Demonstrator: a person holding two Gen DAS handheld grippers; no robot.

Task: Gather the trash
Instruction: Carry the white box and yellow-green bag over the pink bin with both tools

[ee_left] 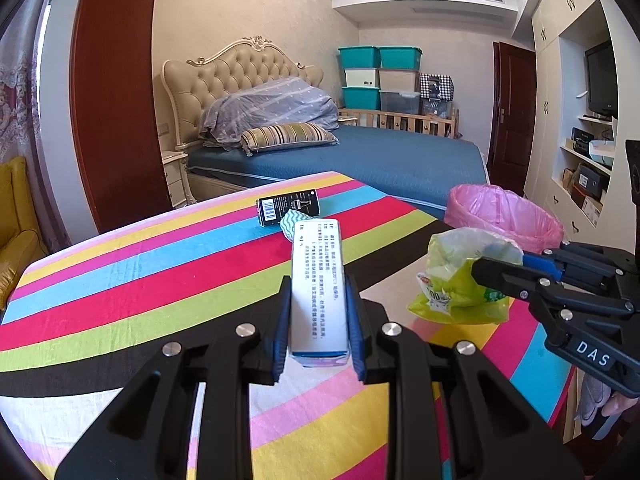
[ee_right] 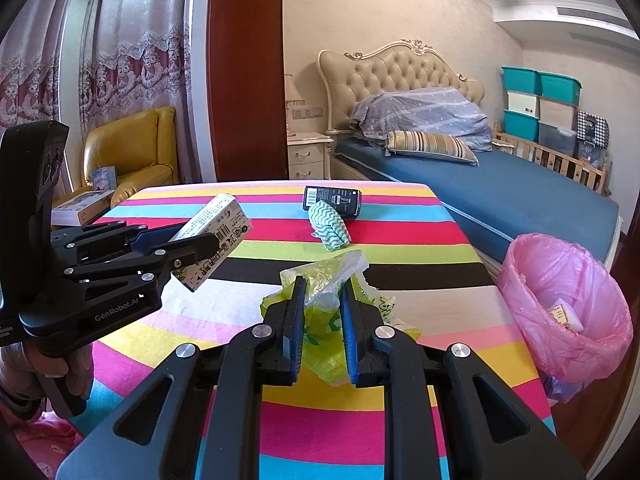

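Observation:
My left gripper is shut on a long white carton and holds it above the striped table; it also shows in the right wrist view. My right gripper is shut on a crumpled yellow-green plastic bag, which also shows in the left wrist view. A black box and a green-and-white wavy cloth lie at the table's far side. A bin lined with a pink bag stands to the right of the table, with some items inside.
The table has a bright striped cloth. Behind it is a bed with a blue cover, a nightstand and stacked storage boxes. A yellow armchair stands at the left.

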